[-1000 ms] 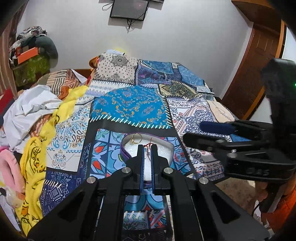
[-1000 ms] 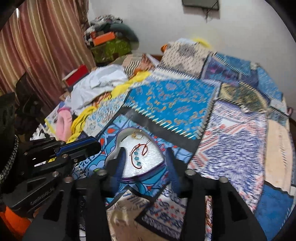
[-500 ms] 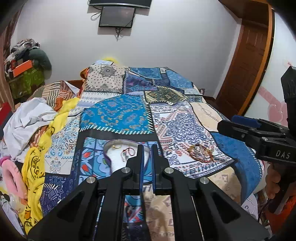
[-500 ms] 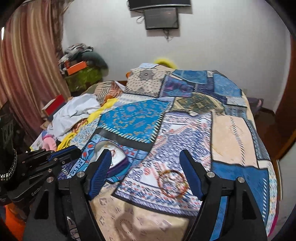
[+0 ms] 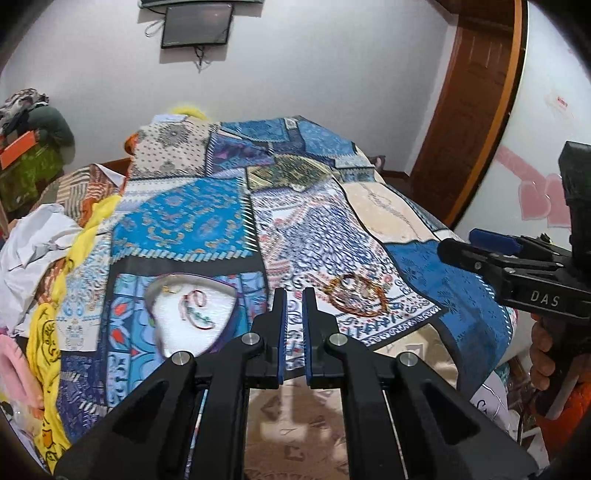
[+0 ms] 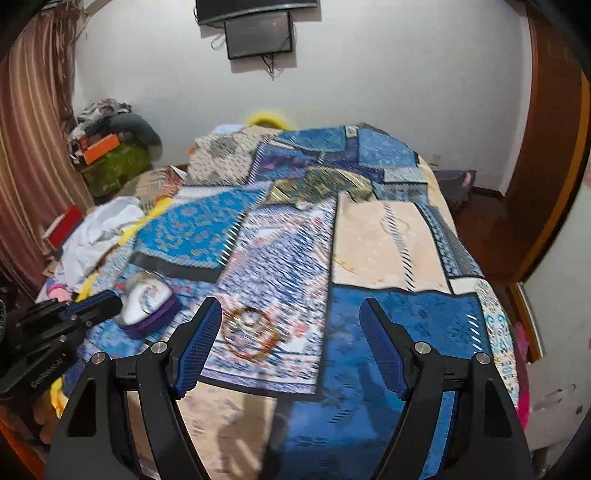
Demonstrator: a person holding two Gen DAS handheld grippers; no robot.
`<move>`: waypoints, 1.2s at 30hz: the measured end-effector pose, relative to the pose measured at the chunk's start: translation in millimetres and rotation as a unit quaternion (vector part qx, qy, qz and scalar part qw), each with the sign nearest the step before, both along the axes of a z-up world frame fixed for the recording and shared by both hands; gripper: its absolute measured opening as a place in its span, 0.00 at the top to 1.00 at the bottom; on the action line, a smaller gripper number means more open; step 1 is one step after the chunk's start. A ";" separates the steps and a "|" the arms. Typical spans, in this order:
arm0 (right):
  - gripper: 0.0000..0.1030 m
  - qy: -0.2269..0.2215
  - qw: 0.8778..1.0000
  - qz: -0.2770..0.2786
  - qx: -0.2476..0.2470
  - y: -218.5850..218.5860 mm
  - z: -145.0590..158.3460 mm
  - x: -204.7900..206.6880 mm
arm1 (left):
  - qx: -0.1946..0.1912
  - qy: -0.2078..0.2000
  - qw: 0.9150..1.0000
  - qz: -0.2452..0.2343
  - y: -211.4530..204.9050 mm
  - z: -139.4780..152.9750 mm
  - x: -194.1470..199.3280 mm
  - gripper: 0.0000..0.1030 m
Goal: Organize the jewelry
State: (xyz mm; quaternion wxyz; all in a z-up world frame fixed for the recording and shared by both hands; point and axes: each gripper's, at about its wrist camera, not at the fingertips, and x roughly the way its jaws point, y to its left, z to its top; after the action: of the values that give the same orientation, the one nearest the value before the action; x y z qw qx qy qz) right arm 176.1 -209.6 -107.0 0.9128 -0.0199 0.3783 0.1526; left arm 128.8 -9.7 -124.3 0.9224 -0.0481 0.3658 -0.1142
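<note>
A heart-shaped purple jewelry box with a white lining lies on the patchwork bedspread. A red beaded bracelet and a gold ring rest in it. A heap of gold and red bangles lies on the cover to its right. My left gripper hovers between the box and the bangles, shut with nothing in it. My right gripper stands wide open above the bed's near end. The bangles show just beyond its left finger, not between the pads. The box sits further left.
White cloth and a yellow cloth are heaped along the bed's left side. A wooden door stands at the right and a screen hangs on the far wall. The bed's near edge drops off under both grippers.
Both grippers have swung right, away from the jewelry box toward the bangles. The right jaws have spread much wider. The left jaws have stayed shut.
</note>
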 end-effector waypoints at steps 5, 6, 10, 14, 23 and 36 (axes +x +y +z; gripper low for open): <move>0.28 0.010 1.000 0.010 -0.011 -13.1 -12.9 2.8 | -0.002 0.023 1.000 -0.018 -14.4 -13.0 13.0 0.89; 0.28 0.006 1.000 0.013 -0.023 -13.3 -15.1 2.6 | -0.003 0.028 0.999 -0.021 -17.0 -16.0 16.1 0.87; 0.28 0.012 0.999 0.026 -0.027 -17.6 -23.3 6.5 | -0.006 0.042 0.999 -0.030 -25.4 -25.1 25.7 0.81; 0.32 0.028 0.999 0.035 -0.019 -19.5 -35.3 13.6 | -0.010 0.051 0.998 -0.041 -32.7 -31.8 34.5 0.80; 0.64 0.064 0.995 0.074 0.014 -19.4 -51.2 25.3 | -0.013 0.062 0.995 -0.073 -50.2 -42.1 48.3 0.80; 0.86 0.086 0.989 0.118 0.013 -0.8 -68.5 38.6 | -0.015 0.074 0.994 -0.075 -56.8 -57.2 67.8 0.80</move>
State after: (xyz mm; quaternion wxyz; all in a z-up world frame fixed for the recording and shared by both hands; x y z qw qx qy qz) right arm 214.7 -210.4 -175.5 0.8528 -0.0395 0.4480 0.2656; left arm 196.6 -66.5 -181.5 0.8805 -0.0431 0.4342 -0.1852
